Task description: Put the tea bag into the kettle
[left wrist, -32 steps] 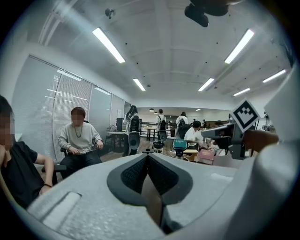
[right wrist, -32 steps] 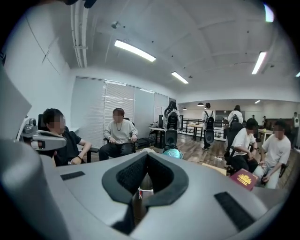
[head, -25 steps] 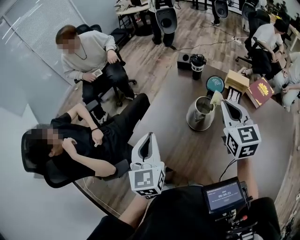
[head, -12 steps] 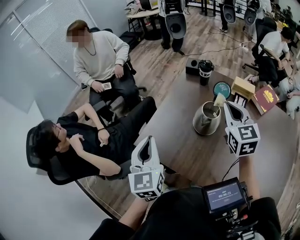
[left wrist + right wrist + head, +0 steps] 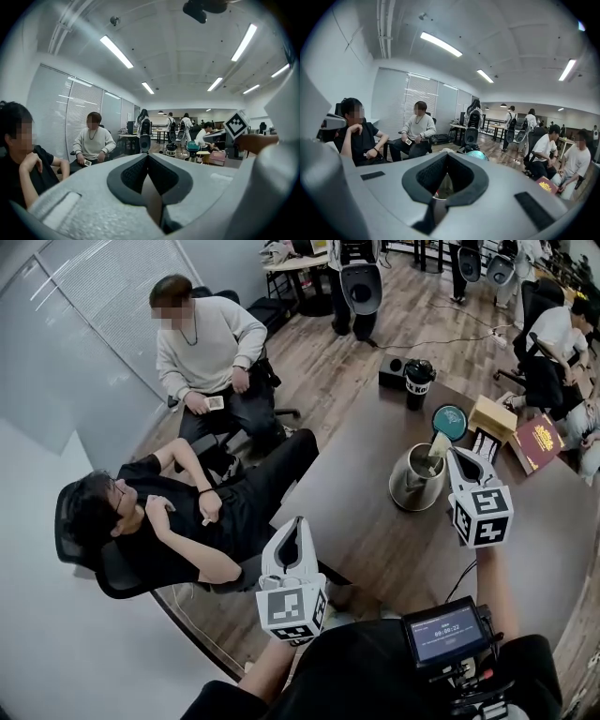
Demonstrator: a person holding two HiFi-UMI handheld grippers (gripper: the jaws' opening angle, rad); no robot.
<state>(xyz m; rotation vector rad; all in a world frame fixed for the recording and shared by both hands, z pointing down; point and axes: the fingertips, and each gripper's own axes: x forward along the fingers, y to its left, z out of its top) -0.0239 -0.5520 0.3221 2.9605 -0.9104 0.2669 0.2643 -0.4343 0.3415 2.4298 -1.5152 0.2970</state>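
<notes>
A steel kettle stands open on the brown table. My right gripper hovers at the kettle's right rim, shut on a pale yellow tea bag that hangs over the opening. In the right gripper view the tea bag shows as a pale scrap between the jaws. My left gripper is held over the table's near left edge, well away from the kettle, with its jaws shut and nothing in them.
Behind the kettle are a teal round lid, a black cup, a black box, a tan box and a red book. Two people sit left of the table. A small screen sits below.
The head view has shifted a little. The right gripper still holds the tea bag at the kettle's rim. The left gripper has stayed in place.
</notes>
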